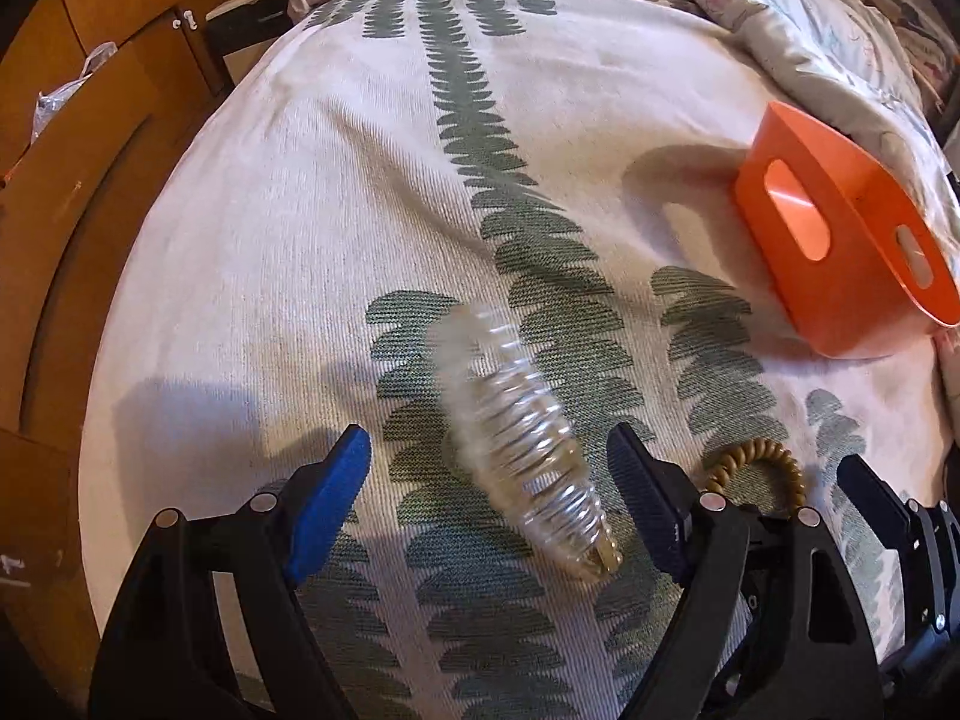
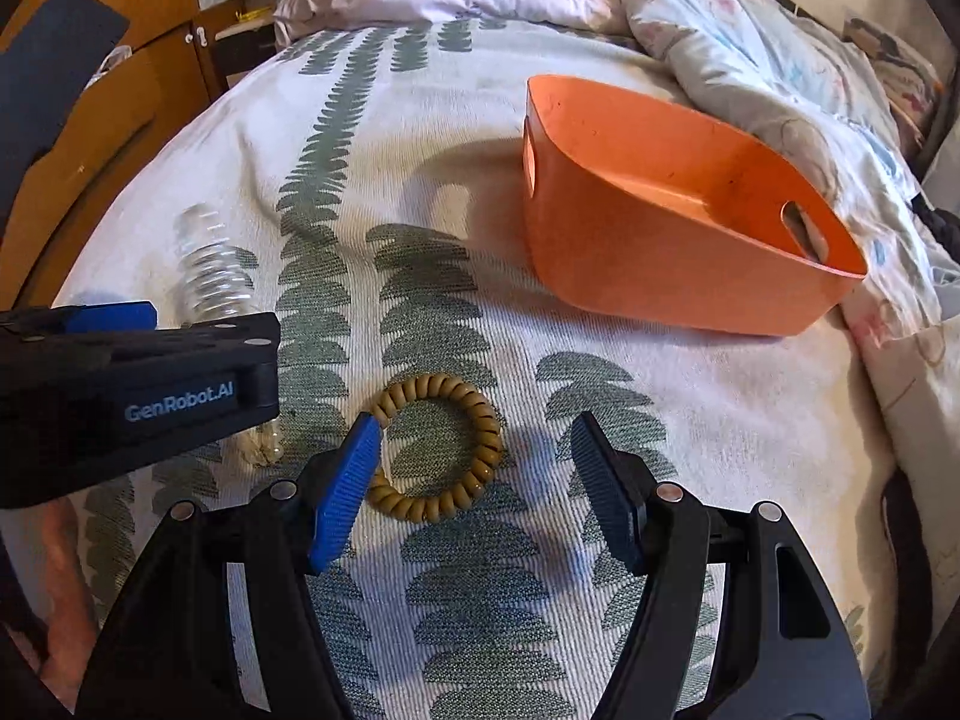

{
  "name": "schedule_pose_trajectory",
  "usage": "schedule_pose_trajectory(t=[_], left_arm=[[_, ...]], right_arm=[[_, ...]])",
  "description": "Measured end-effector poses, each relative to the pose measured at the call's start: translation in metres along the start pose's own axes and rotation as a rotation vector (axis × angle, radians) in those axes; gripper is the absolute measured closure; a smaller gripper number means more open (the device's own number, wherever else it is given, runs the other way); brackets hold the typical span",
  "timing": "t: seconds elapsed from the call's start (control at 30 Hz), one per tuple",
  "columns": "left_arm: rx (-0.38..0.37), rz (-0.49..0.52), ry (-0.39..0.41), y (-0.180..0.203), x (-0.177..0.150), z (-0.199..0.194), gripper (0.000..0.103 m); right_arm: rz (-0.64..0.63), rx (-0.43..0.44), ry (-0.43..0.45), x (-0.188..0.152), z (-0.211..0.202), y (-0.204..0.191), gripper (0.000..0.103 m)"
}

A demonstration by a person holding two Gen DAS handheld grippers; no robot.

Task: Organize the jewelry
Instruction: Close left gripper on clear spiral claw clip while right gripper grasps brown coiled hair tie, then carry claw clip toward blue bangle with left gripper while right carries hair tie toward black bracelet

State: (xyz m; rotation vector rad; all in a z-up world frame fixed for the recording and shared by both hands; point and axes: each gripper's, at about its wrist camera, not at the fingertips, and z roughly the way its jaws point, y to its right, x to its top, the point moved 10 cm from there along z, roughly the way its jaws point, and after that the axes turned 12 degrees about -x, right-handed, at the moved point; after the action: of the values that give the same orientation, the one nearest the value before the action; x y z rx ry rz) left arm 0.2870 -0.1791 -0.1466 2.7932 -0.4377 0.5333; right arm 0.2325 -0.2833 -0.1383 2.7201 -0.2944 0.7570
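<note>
1. While the left claw (image 1: 489, 465) hangs with jaws spread wide, a clear ribbed spiral bracelet (image 1: 522, 450) lies between its blue ridged pads, touching neither.
2. Open too, the right claw (image 2: 474, 444) has a mustard coiled ring (image 2: 435, 447) just beside its left pad.
3. Smooth and orange, a tub (image 2: 678, 222) with handle slots sits toward the bed's (image 2: 690, 420) right edge.
4. Woven leaf-print cover lies bare between ring and tub.

Woven matt bedspread (image 2: 600, 420); smooth orange plastic basket (image 2: 660, 252); clear glossy coil (image 1: 522, 438); matt tan spiral band (image 2: 438, 444).
</note>
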Motion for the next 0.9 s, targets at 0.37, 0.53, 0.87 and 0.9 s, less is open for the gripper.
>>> schedule_pose_trajectory(t=[0.37,0.53,0.87,0.9], left_arm=[[0.035,0.009,-0.027,-0.002,-0.011,0.02,0.023],[0.026,0.014,-0.02,0.001,-0.016,0.019,0.038],[-0.024,-0.004,-0.005,0.001,-0.025,0.009,0.045],[-0.027,-0.007,-0.005,-0.001,-0.025,0.006,0.045]], right_arm=[[-0.043,-0.071,-0.019,-0.002,0.019,-0.001,0.056],[-0.042,-0.073,-0.013,-0.001,0.018,0.0,0.075],[0.02,-0.025,-0.003,0.001,0.006,0.011,0.091],[0.029,-0.017,0.0,0.001,0.003,0.013,0.091]])
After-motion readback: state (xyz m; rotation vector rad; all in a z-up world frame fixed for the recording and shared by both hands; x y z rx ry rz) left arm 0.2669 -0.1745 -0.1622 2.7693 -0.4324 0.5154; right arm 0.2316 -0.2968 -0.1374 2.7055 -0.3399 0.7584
